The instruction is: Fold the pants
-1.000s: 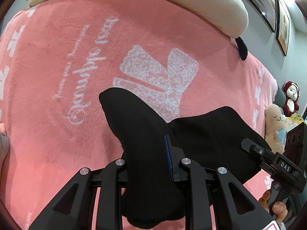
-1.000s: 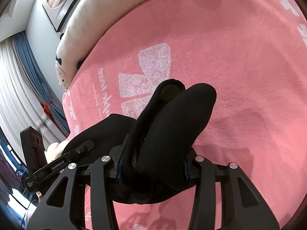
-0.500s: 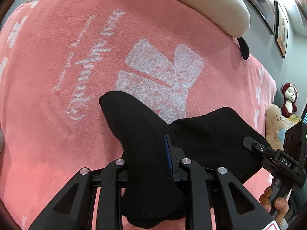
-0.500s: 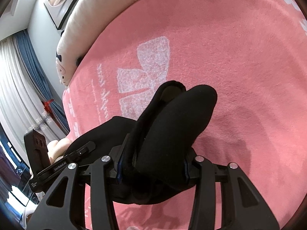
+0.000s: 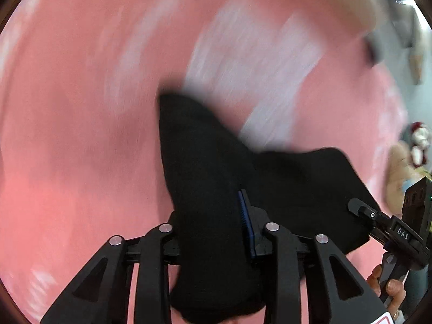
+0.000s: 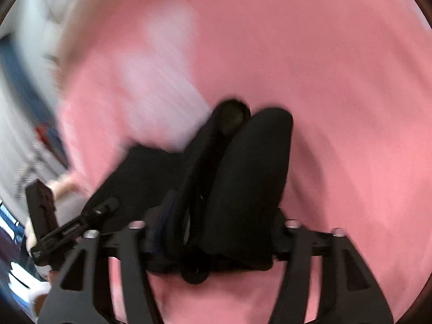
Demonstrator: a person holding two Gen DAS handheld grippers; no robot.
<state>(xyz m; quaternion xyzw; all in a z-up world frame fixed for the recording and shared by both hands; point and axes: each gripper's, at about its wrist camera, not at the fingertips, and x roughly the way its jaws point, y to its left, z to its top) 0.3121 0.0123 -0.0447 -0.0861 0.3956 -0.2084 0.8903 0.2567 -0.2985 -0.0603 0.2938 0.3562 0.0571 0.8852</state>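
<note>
The pink blanket and its white print are smeared with blur. The black pants hide the left gripper's inner pads. Toys at right edge are fuzzy.

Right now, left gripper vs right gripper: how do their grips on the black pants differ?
The left gripper has narrower jaws around one fold of the black pants; the right gripper stands wider around a doubled bunch. The left's fold ends pointed; the right's shows two rounded lobes. Shared: both jaws have just been opening, cloth between them, pink blanket below.
</note>
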